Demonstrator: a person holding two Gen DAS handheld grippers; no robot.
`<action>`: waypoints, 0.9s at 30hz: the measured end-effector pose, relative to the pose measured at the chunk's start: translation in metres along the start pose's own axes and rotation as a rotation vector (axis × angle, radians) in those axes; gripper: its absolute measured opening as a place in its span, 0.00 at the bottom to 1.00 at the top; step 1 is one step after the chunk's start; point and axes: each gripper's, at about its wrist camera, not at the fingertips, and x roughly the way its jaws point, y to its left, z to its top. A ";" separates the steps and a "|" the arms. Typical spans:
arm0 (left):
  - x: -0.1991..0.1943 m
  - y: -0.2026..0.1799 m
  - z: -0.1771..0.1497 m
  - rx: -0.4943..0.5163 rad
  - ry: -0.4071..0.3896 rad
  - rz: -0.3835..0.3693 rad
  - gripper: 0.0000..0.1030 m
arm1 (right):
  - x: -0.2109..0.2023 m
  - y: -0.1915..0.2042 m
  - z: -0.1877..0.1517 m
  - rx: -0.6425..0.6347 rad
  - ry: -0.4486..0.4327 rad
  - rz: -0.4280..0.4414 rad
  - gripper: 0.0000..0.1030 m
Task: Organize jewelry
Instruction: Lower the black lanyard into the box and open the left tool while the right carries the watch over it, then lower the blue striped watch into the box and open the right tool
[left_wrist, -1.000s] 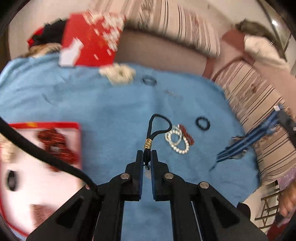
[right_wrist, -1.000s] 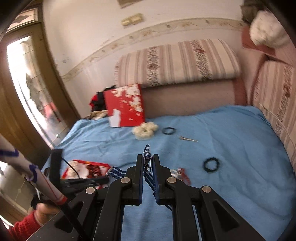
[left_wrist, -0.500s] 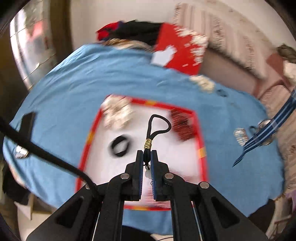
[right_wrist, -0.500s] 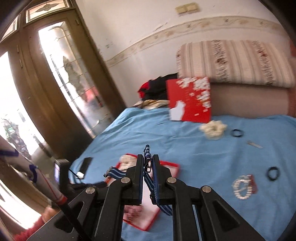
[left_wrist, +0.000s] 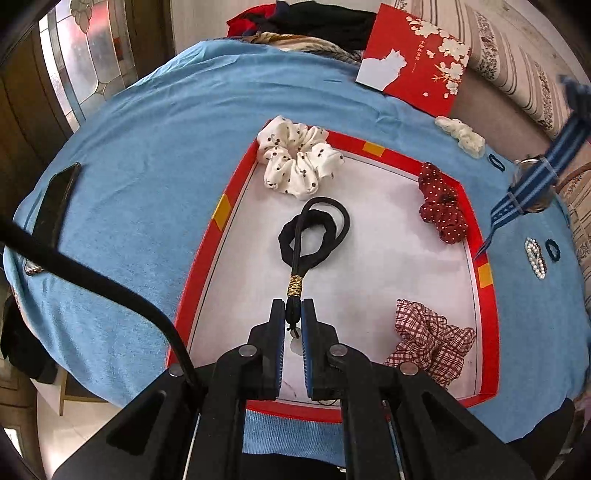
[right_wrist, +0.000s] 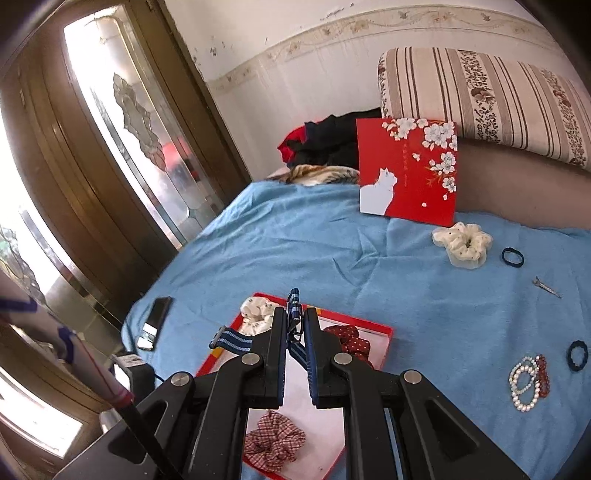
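Black cord loop (left_wrist: 325, 225) pinched in left claw (left_wrist: 293, 314) over red tray (left_wrist: 489, 321); right claw (right_wrist: 295, 325) clamps striped watch strap (right_wrist: 232, 339). Next: lower, release.

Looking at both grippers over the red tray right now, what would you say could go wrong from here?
The left gripper pinches only the tail of the black cord loop, which hangs over a black hair tie in the red tray; on release it may tangle with it. The right gripper holds the striped watch strap by a thin edge, so the watch could slip and fall outside the tray.
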 end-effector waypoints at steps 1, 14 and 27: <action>-0.002 0.000 0.000 -0.001 -0.006 -0.007 0.16 | 0.005 0.003 -0.001 -0.010 0.008 -0.009 0.10; -0.082 0.047 -0.040 -0.136 -0.174 -0.099 0.46 | 0.117 0.081 -0.054 -0.144 0.232 0.036 0.10; -0.087 0.089 -0.082 -0.290 -0.170 -0.042 0.46 | 0.147 0.124 -0.123 -0.308 0.442 0.136 0.29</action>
